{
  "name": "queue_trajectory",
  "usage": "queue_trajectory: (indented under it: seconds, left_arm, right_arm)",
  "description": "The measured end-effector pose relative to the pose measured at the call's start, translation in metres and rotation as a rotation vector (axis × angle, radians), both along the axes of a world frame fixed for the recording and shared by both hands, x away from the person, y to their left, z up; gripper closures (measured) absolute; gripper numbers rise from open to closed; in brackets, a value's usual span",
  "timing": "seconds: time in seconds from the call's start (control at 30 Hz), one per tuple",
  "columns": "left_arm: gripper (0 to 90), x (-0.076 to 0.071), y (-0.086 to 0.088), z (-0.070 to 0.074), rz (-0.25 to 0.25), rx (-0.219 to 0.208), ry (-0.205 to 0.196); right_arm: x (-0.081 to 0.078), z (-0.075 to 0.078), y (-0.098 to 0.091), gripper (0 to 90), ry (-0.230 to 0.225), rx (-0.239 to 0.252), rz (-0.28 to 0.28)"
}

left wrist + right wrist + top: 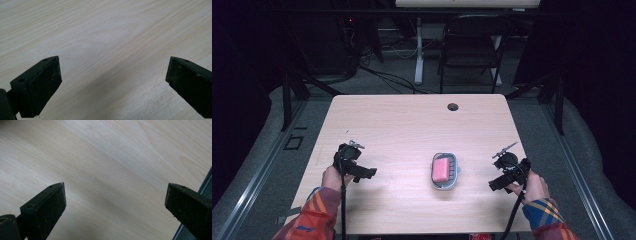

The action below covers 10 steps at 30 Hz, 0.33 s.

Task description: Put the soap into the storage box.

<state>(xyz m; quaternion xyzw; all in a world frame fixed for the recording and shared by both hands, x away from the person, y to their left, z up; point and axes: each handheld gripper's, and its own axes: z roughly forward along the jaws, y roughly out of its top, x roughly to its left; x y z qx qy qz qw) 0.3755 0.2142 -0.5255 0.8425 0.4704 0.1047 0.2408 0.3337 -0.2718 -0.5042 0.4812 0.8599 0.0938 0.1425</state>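
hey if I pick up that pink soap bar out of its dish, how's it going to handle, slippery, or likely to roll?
The pink soap bar looks like a smooth, rounded block, so it is probably stiff and may slip between flat pads. Its flat, oblong shape suggests it would slide rather than roll. It lies loose in the grey dish, which looks light, so a push might shift dish and soap together.

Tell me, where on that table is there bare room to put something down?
Nearly everywhere. The far half of the table, up to the small round hole, is bare. So is the strip between the left gripper and the soap dish. Only the near middle is occupied.
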Motion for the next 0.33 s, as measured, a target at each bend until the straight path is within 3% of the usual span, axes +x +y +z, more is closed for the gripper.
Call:
queue_trajectory:
  seconds: [0.07, 0.27, 0.33]
  left_arm:
    - [0.2, 0.0, 0.0, 0.0, -0.005, 0.001, 0.004]
    - [0.2, 0.001, 0.001, -0.001, -0.008, -0.008, 0.003]
    - [0.2, 0.001, 0.002, 0.0, -0.009, -0.031, -0.005]
  right_arm:
    - [-0.001, -0.007, -0.001, 3.2, -0.012, 0.022, -0.002]
    - [-0.001, -0.015, 0.0, 2.5, 0.012, -0.019, 0.026]
    - [-0.003, -0.02, 0.004, 2.8, 0.004, 0.007, 0.066]
